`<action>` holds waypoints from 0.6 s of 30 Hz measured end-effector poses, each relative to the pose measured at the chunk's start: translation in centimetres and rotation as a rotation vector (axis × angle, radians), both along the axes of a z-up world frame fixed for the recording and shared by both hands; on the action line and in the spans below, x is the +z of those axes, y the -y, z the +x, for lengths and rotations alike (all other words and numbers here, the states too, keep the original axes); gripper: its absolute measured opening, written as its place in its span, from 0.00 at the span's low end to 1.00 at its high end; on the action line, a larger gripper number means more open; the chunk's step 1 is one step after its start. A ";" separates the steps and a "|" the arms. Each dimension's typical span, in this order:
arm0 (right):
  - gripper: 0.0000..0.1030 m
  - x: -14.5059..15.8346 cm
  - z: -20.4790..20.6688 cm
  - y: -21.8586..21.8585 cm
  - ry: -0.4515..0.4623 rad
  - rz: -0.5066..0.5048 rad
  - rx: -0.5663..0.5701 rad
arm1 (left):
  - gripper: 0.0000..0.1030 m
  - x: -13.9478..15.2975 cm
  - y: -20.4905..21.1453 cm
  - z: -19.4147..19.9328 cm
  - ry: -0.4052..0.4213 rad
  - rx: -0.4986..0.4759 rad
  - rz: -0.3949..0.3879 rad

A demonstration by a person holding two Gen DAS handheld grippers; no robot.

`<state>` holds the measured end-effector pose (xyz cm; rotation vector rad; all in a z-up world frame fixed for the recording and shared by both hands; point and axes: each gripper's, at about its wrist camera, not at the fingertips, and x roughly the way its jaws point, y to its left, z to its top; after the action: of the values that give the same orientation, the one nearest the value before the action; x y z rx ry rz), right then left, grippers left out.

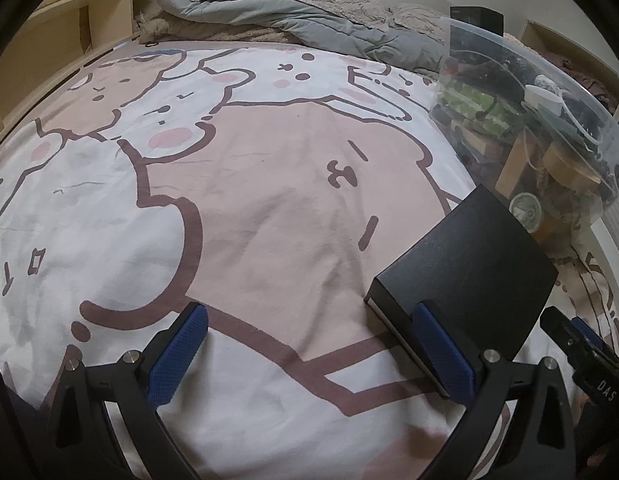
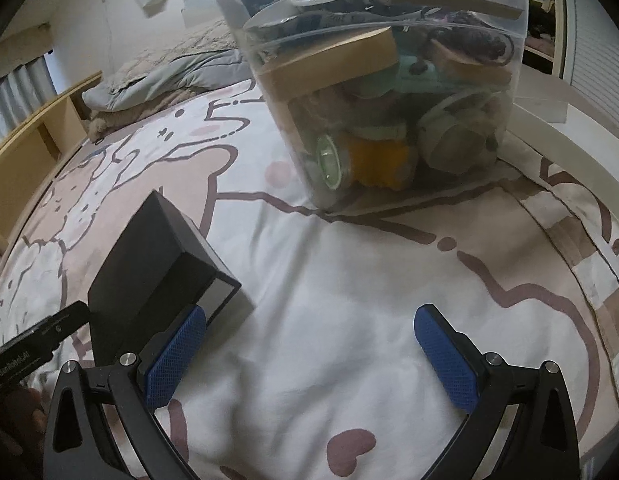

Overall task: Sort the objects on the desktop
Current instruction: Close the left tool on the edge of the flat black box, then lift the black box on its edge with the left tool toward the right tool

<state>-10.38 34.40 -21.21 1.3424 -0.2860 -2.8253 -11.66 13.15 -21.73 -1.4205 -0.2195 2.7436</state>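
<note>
A flat black box [image 1: 465, 276] lies on the bed sheet, also seen in the right wrist view [image 2: 157, 260]. My left gripper [image 1: 309, 350] is open and empty, with its right finger [image 1: 445, 356] against the box's near left edge. My right gripper [image 2: 311, 354] is open and empty, with its left finger [image 2: 175, 360] just in front of the box's near right corner. A clear plastic bin [image 2: 389, 92] full of mixed items stands beyond the box; it also shows in the left wrist view [image 1: 525, 120].
The cartoon-print bed sheet [image 1: 269, 200] covers the surface. A grey duvet and pillows [image 1: 293, 8] lie at the far end. A wooden shelf headboard [image 1: 49, 48] runs along the left side. A white bed rail [image 2: 561, 148] borders the right.
</note>
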 end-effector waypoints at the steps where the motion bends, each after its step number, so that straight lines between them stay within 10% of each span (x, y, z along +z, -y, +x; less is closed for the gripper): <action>1: 1.00 -0.1 0.0 0.0 0.003 0.001 -0.001 | 1.00 0.0 0.0 0.0 -0.001 0.001 -0.003; 18: 1.00 0.6 -0.8 -1.6 -0.012 -0.093 -0.051 | 1.00 -0.1 0.1 0.8 -0.001 0.037 -0.067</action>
<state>-11.19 35.95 -20.63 1.3180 -0.4513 -2.8206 -10.87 13.09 -21.85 -1.4455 -0.1565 2.8066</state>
